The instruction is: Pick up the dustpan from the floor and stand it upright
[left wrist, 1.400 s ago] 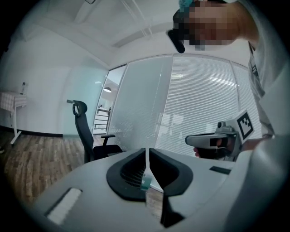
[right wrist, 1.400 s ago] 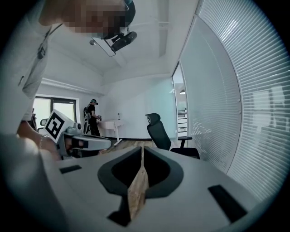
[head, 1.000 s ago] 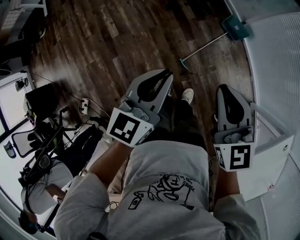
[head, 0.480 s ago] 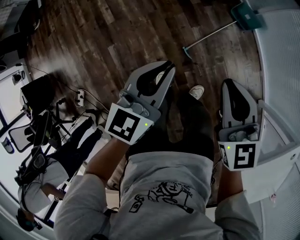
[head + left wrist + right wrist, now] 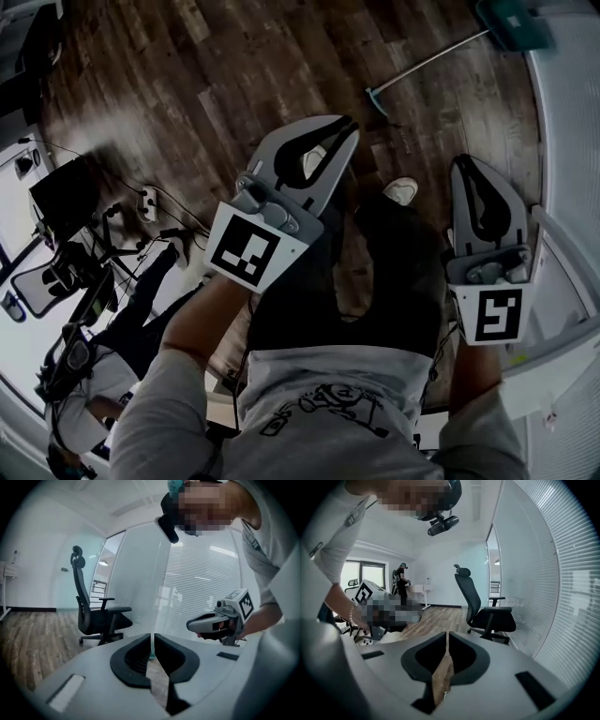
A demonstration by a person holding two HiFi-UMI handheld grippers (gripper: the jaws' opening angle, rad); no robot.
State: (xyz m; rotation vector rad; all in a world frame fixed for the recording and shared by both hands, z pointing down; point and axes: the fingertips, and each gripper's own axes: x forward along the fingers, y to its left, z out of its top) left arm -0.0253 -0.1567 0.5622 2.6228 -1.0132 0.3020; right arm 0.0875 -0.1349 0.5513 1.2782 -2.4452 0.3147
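Overhead, the dustpan (image 5: 511, 23) lies on the floor (image 5: 234, 56), well ahead of the left gripper (image 5: 349, 124) and right gripper (image 5: 466, 161). Left gripper view, then right gripper view: empty jaws pressed together. I judge this the approach step; next comes reaching the handle (image 5: 427, 64) and opening.

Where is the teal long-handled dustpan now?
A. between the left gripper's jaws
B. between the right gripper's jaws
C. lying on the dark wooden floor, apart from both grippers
C: the teal long-handled dustpan lies on the dark wooden floor, beyond the shut, empty left gripper and right gripper.
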